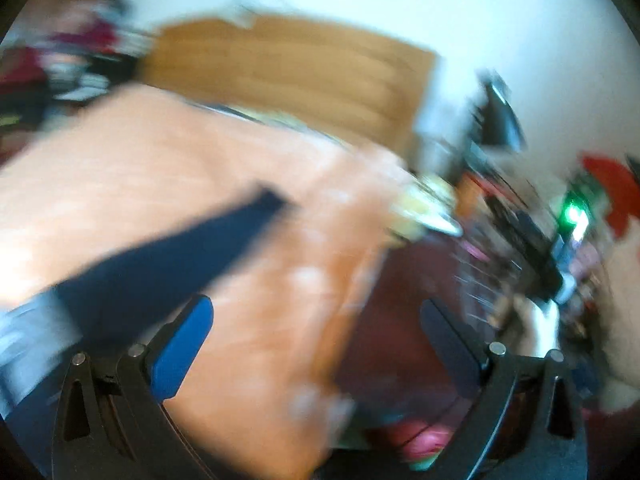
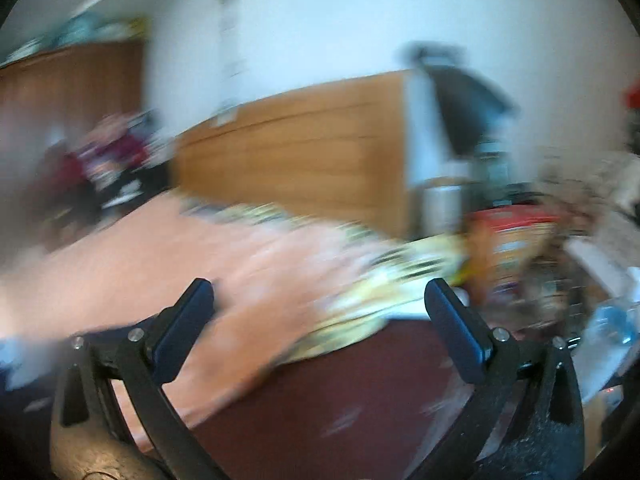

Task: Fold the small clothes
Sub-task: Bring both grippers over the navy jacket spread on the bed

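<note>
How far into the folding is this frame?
Nothing looks folded yet. In hand: nothing, since the left gripper and right gripper are both open and empty. A dark blue garment lies unfolded on the orange bedspread; heavy blur hides any other clothes. By this frame, the folding remains to be done.

Both views are badly motion-blurred. A wooden headboard stands against a white wall at twelve o'clock. A dark red floor fills six o'clock. Colourful clutter sits at three o'clock, too smeared to identify.
</note>
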Demonstrator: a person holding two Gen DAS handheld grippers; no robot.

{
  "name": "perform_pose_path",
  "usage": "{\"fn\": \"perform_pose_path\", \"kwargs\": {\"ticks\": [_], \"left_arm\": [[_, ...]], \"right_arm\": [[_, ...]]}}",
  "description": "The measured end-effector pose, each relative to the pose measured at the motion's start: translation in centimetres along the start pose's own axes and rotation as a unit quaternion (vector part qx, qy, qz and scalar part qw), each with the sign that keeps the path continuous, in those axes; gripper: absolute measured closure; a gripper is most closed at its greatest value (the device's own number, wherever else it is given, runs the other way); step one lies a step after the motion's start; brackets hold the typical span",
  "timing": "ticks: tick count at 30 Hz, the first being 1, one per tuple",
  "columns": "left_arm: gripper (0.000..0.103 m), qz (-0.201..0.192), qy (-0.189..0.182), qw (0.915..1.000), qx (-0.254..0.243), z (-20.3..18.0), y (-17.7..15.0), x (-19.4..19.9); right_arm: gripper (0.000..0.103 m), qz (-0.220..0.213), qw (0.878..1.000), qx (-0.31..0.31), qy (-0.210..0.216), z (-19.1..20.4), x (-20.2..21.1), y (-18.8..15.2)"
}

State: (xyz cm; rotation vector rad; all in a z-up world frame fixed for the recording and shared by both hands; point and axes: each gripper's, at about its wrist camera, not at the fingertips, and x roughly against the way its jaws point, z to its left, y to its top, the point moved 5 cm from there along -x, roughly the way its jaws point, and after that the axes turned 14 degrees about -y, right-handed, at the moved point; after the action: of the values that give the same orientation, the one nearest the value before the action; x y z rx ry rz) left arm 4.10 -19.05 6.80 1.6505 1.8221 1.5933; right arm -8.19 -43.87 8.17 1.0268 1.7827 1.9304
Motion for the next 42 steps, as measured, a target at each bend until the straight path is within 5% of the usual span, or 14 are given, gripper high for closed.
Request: {"fn": "perform_pose_path", "kwargs": {"ticks": [3, 5, 6, 8, 13, 17, 21, 30, 34, 38, 42], "left_arm": [[0.0, -0.067, 0.144, 0.9871, -0.018, 2.8, -2.8, 12.3], [0.0, -0.098, 0.243, 0.9641, -0.045, 2.9, -4.9, 18.3], [0.0, -0.113, 0.296, 0.9467, -0.059, 2.7, -6.3, 21.6], [0.0, -0.141, 0.343, 0.9275, -0.046, 2.6, -9.1, 26.5], [0.0, -0.138, 0.347, 0.9264, 0.049, 5.2, -16.5, 30.7], [0.0, -0.126, 0.346, 0.924, 0.103, 7.0, -20.4, 31.1], [0.0, -0.122, 0.36, 0.9192, 0.103, 8.2, -21.4, 31.7], [0.001, -0.092, 0.381, 0.9109, 0.129, 11.9, -23.3, 33.1], [0.0, -0.071, 0.37, 0.9146, 0.147, 15.1, -25.0, 31.5], [0.0, 0.027, 0.37, 0.9097, 0.186, 21.5, -29.6, 26.2], [0.0, 0.098, 0.355, 0.8924, 0.261, 26.9, -35.7, 22.3]], "right_arm": [[0.0, 0.01, 0.991, 0.053, 0.125, 9.2, 6.9, -1.4], [0.0, 0.015, 0.976, 0.092, 0.198, 14.7, 11.5, -2.8], [0.0, 0.019, 0.959, 0.12, 0.256, 18.3, 15.2, -3.8], [0.0, 0.012, 0.936, 0.157, 0.315, 22.4, 19.7, -5.0], [0.0, -0.051, 0.894, 0.232, 0.38, 29.7, 29.3, -7.0], [0.0, 0.024, 0.86, 0.3, 0.412, 33.7, 29.2, -11.1], [0.0, 0.089, 0.856, 0.294, 0.416, 34.0, 28.6, -12.2], [0.0, 0.081, 0.871, 0.307, 0.375, 34.9, 30.0, -13.6], [0.0, 0.106, 0.861, 0.363, 0.341, 37.2, 26.0, -18.0], [0.0, 0.186, 0.843, 0.407, 0.297, 38.9, 19.7, -24.5], [0.0, 0.242, 0.833, 0.406, 0.288, 39.1, 16.6, -28.2]]}}
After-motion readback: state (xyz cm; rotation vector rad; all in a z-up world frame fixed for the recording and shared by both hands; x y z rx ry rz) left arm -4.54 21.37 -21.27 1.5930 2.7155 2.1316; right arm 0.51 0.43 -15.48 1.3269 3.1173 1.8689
